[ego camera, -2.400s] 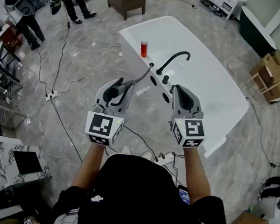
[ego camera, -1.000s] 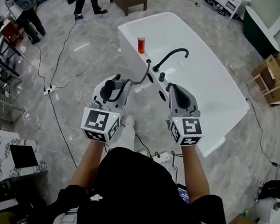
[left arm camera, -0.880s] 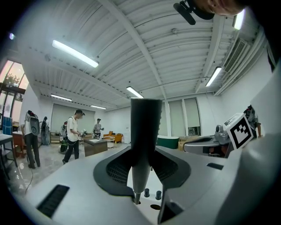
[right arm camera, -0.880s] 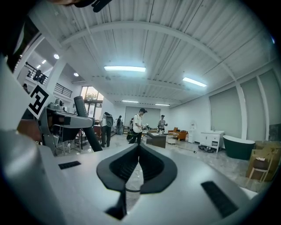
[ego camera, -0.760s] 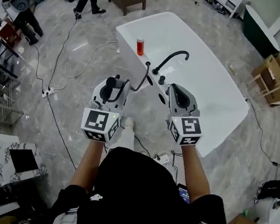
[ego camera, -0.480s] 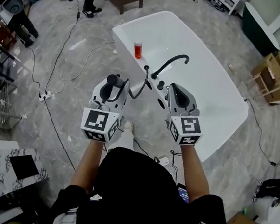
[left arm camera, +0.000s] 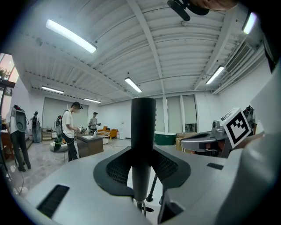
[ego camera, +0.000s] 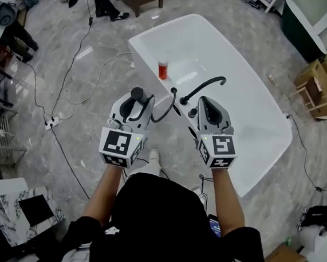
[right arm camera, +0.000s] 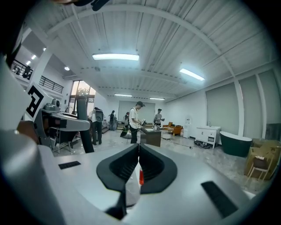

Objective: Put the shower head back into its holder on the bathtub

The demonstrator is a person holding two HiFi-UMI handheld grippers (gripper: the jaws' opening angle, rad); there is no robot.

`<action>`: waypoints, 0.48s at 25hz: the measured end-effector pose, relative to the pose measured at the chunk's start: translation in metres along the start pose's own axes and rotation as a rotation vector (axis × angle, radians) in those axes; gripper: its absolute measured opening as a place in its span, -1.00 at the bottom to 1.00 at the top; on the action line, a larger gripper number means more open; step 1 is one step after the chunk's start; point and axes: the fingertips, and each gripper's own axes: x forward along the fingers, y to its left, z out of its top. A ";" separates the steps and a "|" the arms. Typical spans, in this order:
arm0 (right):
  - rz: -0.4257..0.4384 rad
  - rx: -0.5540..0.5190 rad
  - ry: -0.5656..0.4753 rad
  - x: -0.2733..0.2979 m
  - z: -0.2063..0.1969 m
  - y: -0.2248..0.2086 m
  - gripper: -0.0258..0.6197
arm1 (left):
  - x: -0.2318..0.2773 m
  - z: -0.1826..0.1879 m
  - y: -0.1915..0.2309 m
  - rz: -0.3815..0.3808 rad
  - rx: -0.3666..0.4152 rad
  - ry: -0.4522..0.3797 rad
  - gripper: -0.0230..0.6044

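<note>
Both hands are nearer the bathtub than a second ago. The left gripper fingers clamp the black shower head upright, just beside the tub rim. The right gripper fingers are pressed together and empty.

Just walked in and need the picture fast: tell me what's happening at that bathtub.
A person stands beside the white bathtub with a gripper in each hand. The left gripper is shut on the black shower head, held upright, its hose looping to the tub rim near the faucet. The right gripper is shut and empty, alongside it. The shower head is not yet in its holder.
</note>
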 end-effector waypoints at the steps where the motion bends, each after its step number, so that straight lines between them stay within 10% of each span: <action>1: -0.007 0.000 0.002 0.008 0.001 0.000 -0.85 | 0.006 -0.001 0.007 -0.008 -0.003 0.004 -0.47; 12: -0.077 0.005 0.030 0.075 -0.001 -0.017 -0.85 | 0.071 -0.003 0.050 -0.100 -0.011 0.011 -0.47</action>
